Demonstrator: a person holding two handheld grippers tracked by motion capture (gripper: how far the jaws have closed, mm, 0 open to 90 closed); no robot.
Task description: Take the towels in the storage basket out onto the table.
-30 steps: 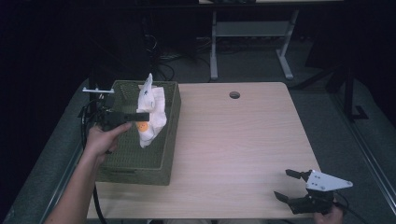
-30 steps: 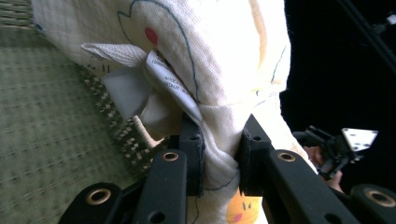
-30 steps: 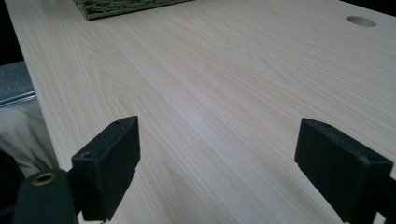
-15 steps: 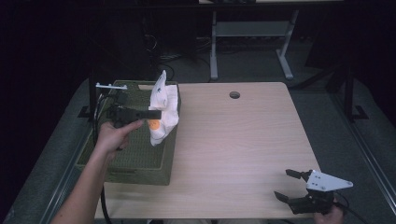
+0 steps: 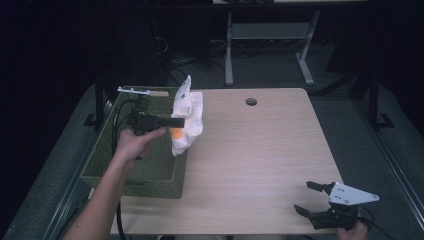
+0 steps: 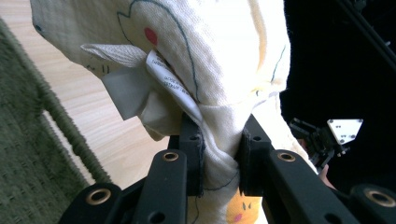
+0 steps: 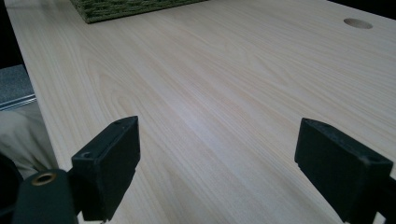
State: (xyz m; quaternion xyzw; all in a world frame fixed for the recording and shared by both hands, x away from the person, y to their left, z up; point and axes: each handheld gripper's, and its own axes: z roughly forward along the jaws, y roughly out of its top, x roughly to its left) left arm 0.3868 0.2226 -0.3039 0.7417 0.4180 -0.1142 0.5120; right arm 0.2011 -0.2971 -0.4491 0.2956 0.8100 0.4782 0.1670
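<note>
At the far left of the high view, a green woven basket (image 5: 150, 172) is sitting on the left edge of the wooden table (image 5: 260, 150), its near corner partly covered by the person's left forearm. The left gripper (image 5: 176, 122) is hovering above the basket's right rim, and its jaws are clamping a pale yellow cloth (image 5: 187, 117) printed with small cartoon shapes. In the left gripper view the cloth (image 6: 196, 60) is bunching tightly between the two black jaws, a white label (image 6: 161, 70) is sticking out of a fold (its print is too small to read), and the lower end of the cloth is running out of the frame. The cloth is hanging in the air over the seam between basket and table. A round cable hole (image 5: 251, 102) is lying toward the table's far edge. At the near right corner, the right gripper (image 5: 306, 197) is waiting with its jaws spread wide and holding nothing; the hand behind it is mostly cut off by the frame's bottom edge.
</note>
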